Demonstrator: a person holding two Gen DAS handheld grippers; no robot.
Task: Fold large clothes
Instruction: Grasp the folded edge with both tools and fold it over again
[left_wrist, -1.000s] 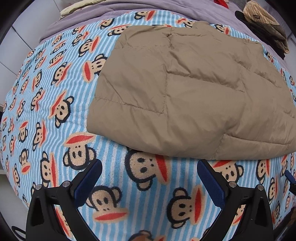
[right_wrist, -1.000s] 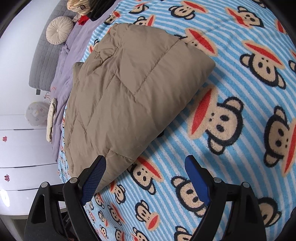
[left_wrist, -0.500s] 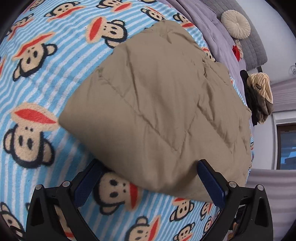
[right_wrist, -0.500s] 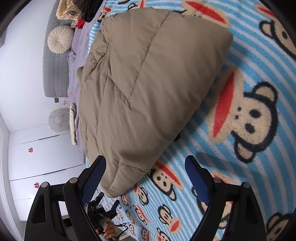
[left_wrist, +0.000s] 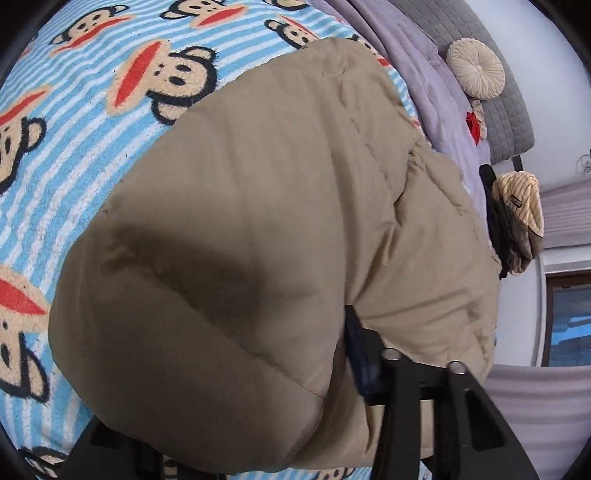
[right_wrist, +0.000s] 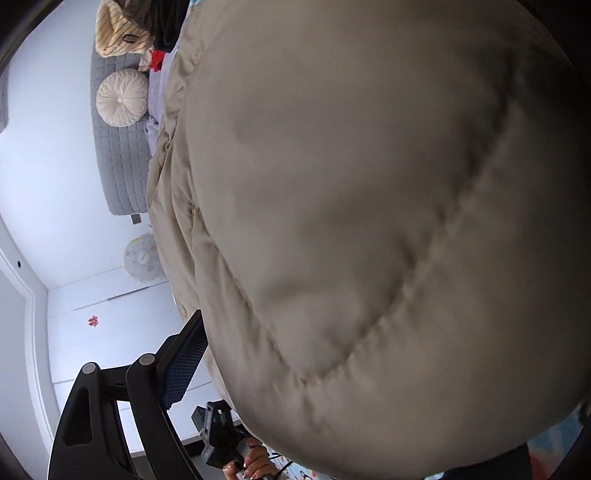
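A folded tan quilted jacket (left_wrist: 280, 229) lies on the bed and fills most of both views (right_wrist: 369, 206). In the left wrist view its near edge bulges between my left gripper's (left_wrist: 236, 413) jaws; only the right finger (left_wrist: 360, 365) shows, pressed into the fabric, and the left finger is hidden under the jacket. In the right wrist view the jacket's end lies over my right gripper (right_wrist: 332, 387); only its left finger (right_wrist: 184, 363) shows, against the fabric. Whether either gripper has closed on the jacket is hidden.
The bed has a blue striped monkey-print cover (left_wrist: 92, 122). A lilac blanket (left_wrist: 417, 70), grey headboard (left_wrist: 495, 85), round cream cushion (left_wrist: 476, 68) and a pile of clothes (left_wrist: 517, 218) lie at the far end. White cabinets (right_wrist: 122, 325) stand beside the bed.
Both grippers have moved in onto the jacket's near ends from each side. The fabric now lies between the jaws and covers one finger of each.
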